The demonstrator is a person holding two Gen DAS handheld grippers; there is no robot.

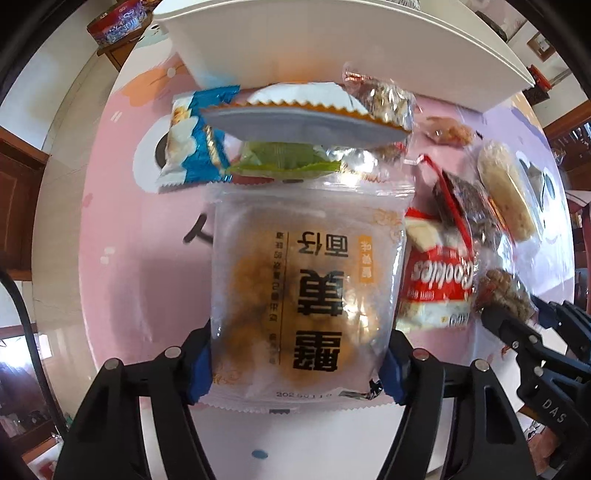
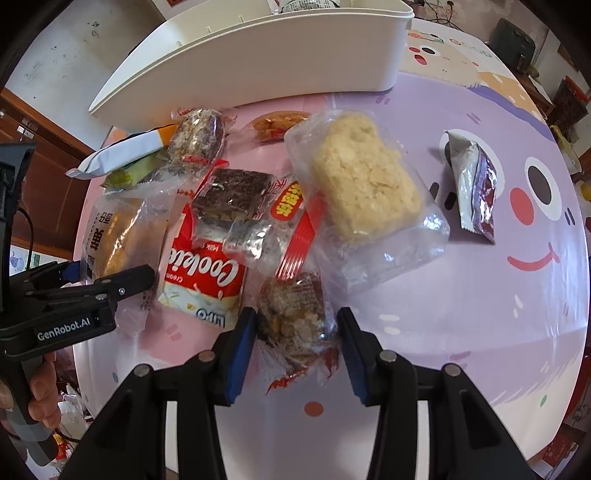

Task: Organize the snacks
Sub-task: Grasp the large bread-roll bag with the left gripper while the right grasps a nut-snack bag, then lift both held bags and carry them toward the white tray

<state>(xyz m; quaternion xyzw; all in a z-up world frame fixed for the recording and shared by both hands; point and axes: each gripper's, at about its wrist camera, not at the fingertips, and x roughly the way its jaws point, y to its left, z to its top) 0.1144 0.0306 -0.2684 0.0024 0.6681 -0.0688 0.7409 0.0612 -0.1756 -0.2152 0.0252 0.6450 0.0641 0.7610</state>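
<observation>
Between our left gripper's [image 1: 295,363] pads sits the frosted bread packet [image 1: 308,295], clamped at its edges; slick film could slip; our right gripper [image 2: 297,334] pinches the nut bar [image 2: 295,314], whose loose wrapper might tear; both lie before the white bin [image 2: 258,62].

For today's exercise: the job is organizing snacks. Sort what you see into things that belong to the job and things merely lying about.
Belong to the job:
- white bin
- bread packet between the left gripper pads
- nut bar between the right gripper pads
- cookies pack
- rice cake

Lying about:
- patterned tin on a side cabinet
- cartoon tablecloth
</observation>
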